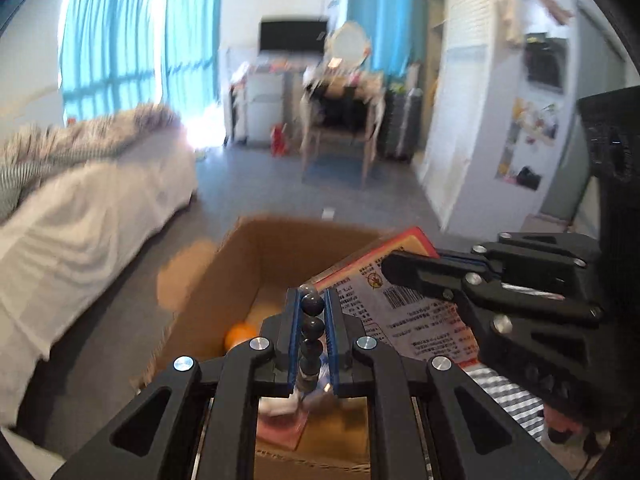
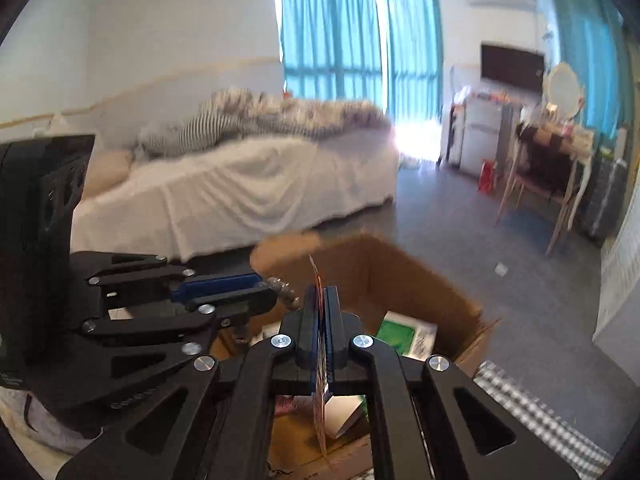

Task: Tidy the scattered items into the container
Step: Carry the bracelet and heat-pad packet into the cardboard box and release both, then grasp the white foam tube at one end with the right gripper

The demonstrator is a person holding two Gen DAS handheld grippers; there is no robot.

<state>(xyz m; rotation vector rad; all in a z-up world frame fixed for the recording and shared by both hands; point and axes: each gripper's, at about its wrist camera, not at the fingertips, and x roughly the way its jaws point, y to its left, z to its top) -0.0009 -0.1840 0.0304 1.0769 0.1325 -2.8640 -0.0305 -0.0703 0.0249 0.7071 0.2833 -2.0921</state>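
Note:
An open cardboard box (image 1: 240, 264) stands on the floor below both grippers; it also shows in the right wrist view (image 2: 404, 268). My left gripper (image 1: 312, 300) is shut on a string of dark beads (image 1: 311, 326), held over the box. My right gripper (image 2: 320, 300) is shut on a flat red-and-white printed packet (image 2: 319, 412), seen edge-on. In the left wrist view the packet (image 1: 384, 300) tilts over the box with the right gripper (image 1: 396, 268) clamped on it. An orange ball (image 1: 239, 335) lies in the box.
The box holds a green-and-white packet (image 2: 404, 336) and pink and white items (image 1: 280, 420). A white-covered bed (image 2: 240, 184) lies to the left. A chair and dressing table (image 2: 548, 168) stand across the grey floor. A striped cloth (image 2: 540, 404) lies right of the box.

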